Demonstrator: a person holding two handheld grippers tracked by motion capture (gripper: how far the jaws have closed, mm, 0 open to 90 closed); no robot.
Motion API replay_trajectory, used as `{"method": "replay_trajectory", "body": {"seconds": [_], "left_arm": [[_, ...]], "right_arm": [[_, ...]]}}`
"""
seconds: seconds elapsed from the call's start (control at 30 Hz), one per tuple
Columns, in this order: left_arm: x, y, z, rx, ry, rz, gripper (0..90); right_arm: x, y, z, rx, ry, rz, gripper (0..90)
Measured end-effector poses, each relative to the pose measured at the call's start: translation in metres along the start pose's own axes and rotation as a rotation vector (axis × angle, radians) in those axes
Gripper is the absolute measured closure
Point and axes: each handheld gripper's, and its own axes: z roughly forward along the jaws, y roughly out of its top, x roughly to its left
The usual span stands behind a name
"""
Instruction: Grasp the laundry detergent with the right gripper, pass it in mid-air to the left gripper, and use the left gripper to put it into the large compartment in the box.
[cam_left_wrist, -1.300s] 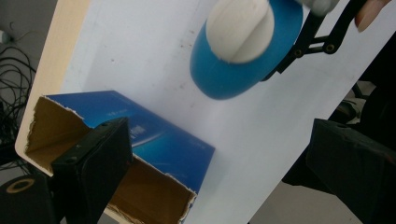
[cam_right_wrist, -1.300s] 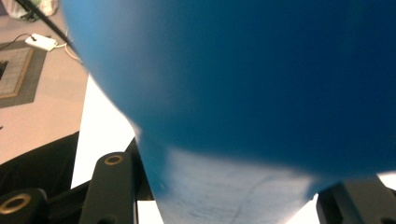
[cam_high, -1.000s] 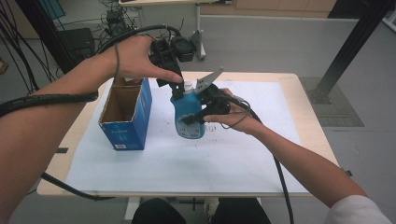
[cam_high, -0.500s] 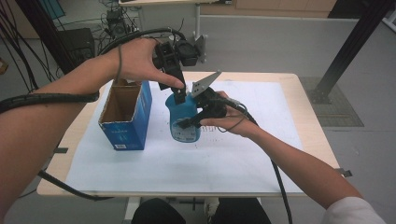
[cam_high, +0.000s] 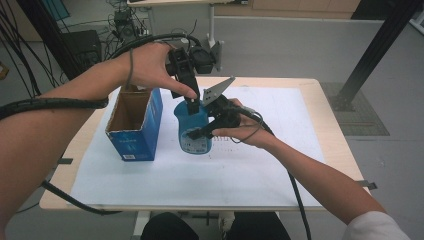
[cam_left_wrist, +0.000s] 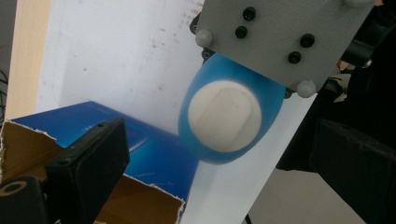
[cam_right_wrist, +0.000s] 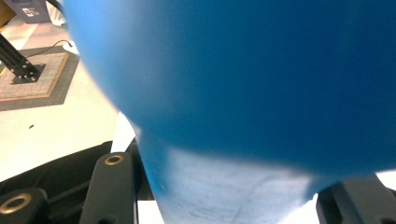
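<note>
Right gripper (cam_high: 212, 131): jaws clenched on blue bottle (cam_high: 192, 131), holding it upright at frame centre, just right of box (cam_high: 132, 125), over white sheet on desk (cam_high: 325, 125). Left gripper (cam_high: 192, 102): jaws just opened wider, now released, spread above white cap (cam_left_wrist: 224, 114), nothing between pads. Versus a second ago: bottle shifted slightly left, closer to box. Judgement: left lining up to take cap; cap untouched yet.

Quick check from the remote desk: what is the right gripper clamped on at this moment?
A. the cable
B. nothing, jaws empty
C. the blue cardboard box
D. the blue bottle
D: the right gripper has its jaws on either side of the blue bottle, while the blue cardboard box stands apart to the left.
</note>
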Motion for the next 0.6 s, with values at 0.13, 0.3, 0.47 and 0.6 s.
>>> {"method": "replay_trajectory", "body": {"seconds": [0.13, 0.3, 0.47, 0.6], "left_arm": [[0.000, -0.003, 0.001, -0.001, -0.004, 0.001, 5.3], [0.001, -0.006, 0.002, 0.004, -0.011, -0.003, 4.9], [0.001, -0.010, 0.003, 0.002, -0.014, 0.002, 4.9], [0.000, -0.011, 0.006, 0.008, -0.021, 0.012, 4.9]], "right_arm": [[0.001, 0.001, 0.002, 0.000, 0.000, -0.007, 44.0], [0.002, 0.004, 0.004, -0.010, 0.008, -0.011, 44.0], [0.004, 0.008, 0.005, -0.012, 0.016, -0.018, 44.0], [0.006, 0.010, 0.005, -0.016, 0.021, -0.024, 44.0]]}}
